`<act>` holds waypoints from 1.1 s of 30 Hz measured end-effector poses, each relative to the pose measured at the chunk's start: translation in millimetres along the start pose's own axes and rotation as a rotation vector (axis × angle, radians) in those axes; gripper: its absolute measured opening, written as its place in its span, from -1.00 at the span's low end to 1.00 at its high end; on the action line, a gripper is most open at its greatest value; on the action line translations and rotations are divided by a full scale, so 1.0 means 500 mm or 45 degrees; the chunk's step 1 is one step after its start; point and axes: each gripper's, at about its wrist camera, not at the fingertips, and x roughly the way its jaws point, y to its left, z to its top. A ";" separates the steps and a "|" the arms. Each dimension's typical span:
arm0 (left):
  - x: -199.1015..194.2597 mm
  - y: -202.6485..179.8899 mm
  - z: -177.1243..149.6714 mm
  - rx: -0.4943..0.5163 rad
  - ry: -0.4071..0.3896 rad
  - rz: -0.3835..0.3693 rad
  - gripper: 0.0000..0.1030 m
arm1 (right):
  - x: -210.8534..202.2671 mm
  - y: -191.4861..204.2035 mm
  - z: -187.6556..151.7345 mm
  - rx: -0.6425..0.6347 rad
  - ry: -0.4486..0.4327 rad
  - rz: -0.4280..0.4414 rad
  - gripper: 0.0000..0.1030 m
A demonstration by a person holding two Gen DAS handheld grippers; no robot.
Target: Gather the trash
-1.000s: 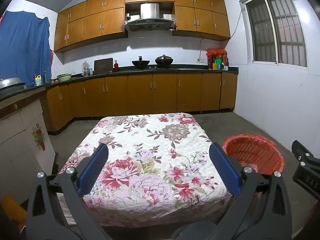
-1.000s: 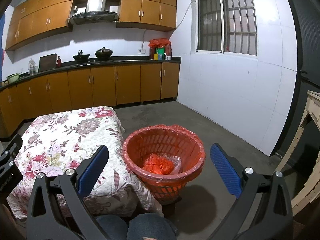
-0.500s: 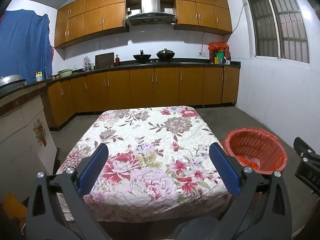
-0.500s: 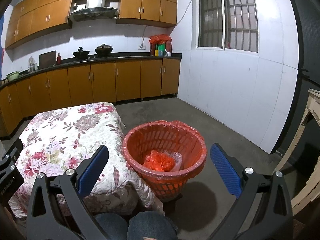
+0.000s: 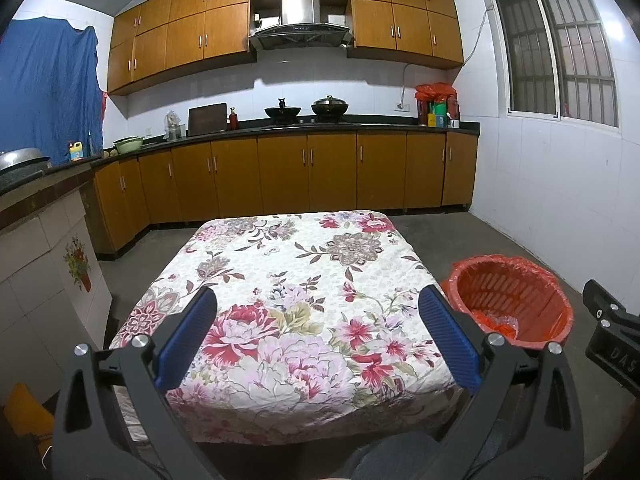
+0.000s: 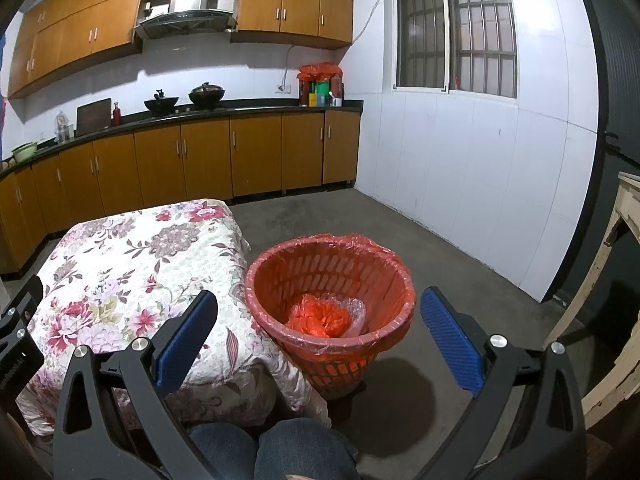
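— Trash first: where does it stand?

— In the red slatted plastic basket lined with a thin red bag (image 6: 330, 292), which stands on the concrete floor just beside the right edge of the surface. At its bottom lie a crumpled orange-red plastic bag (image 6: 318, 316) and, touching it, a wad of clear bubble wrap (image 6: 354, 312).

— And what has changed in the last second?

— Little on the surface, more in my own pose. Both views have risen and tipped slightly: the basket has slid lower in my right view and I now see deeper into it, and in my left view more of its inside shows than a second ago. Nothing in the basket has shifted.

— Your jaws?

— My right gripper (image 6: 318, 330) has its blue-padded jaws wide apart, empty, hanging above and nearer than the basket. My left gripper (image 5: 318, 330) is the same, jaws spread with nothing between them, over the near edge of the square surface under its white cloth printed with red and pink flowers (image 5: 288, 280).

— Anything left on that cloth?

— I see only the pattern; no loose scrap shows in either view.

— So where is the task?

— I judge the collecting done or nearly so: the trash sits in the basket, both jaws are free, and I seem to be backing off, not reaching for anything.
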 end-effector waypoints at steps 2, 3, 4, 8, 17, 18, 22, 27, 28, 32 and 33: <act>0.000 0.000 0.000 0.000 -0.001 0.001 0.92 | 0.002 -0.001 -0.002 0.002 0.001 0.000 0.95; 0.000 0.000 0.000 0.000 0.000 0.000 0.92 | 0.001 -0.001 -0.002 0.002 -0.001 0.000 0.95; 0.000 -0.001 0.000 0.000 0.000 0.001 0.92 | 0.001 -0.001 -0.002 0.001 -0.002 -0.001 0.95; 0.000 -0.001 0.000 0.001 0.000 0.001 0.92 | 0.003 -0.001 -0.002 0.001 0.000 -0.001 0.95; -0.001 -0.001 0.000 0.000 0.000 0.000 0.92 | 0.004 -0.002 -0.002 0.001 -0.001 -0.002 0.95; -0.001 -0.001 0.000 0.000 0.000 0.000 0.92 | 0.004 -0.002 -0.002 0.001 -0.001 -0.001 0.95; -0.002 -0.002 0.001 -0.002 -0.001 -0.002 0.92 | 0.003 -0.002 0.000 0.004 -0.007 -0.003 0.95; -0.002 -0.002 0.001 0.000 0.000 -0.002 0.92 | 0.003 -0.002 0.002 0.004 -0.006 -0.002 0.95; -0.002 -0.003 0.000 0.001 0.000 -0.002 0.92 | 0.003 -0.001 0.002 0.004 -0.006 -0.002 0.95; -0.002 -0.002 0.001 -0.001 0.000 -0.001 0.92 | 0.003 -0.001 0.002 0.004 -0.004 -0.003 0.95; -0.002 -0.002 0.001 -0.002 0.001 -0.001 0.92 | 0.002 0.000 0.002 0.005 -0.005 -0.003 0.95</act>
